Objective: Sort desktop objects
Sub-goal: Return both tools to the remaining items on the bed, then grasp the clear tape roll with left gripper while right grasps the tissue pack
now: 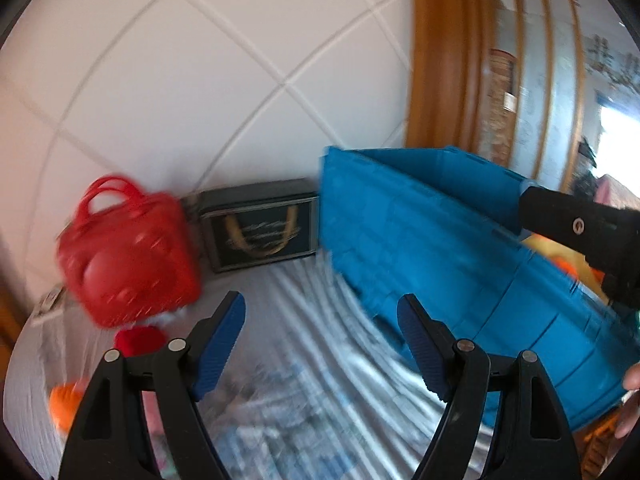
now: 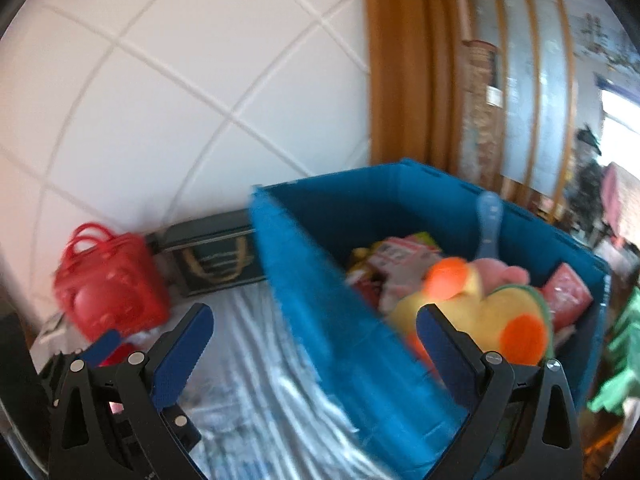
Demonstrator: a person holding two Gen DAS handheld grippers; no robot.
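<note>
Nearest the left wrist camera, the left gripper point(image 1: 320, 340) stands with its blue-padded jaws spread wide and nothing between them, above a table covered in a pale striped cloth point(image 1: 304, 304). The right gripper point(image 2: 316, 344) is likewise spread wide and empty, its right finger in front of the near wall of a large blue plastic crate point(image 2: 320, 300) that sits on the cloth. Inside the crate lie a yellow plush toy with orange spots point(image 2: 480, 320), a pink wrapped packet point(image 2: 568, 292), other blurred packets and a pale blue plastic scoop point(image 2: 490, 224) leaning against the far wall. Left of the crate, farther back, a red perforated plastic basket with handles point(image 1: 128, 256) stands near a dark rectangular tin box point(image 1: 260, 228) set against the white tiled wall point(image 1: 200, 80).
</note>
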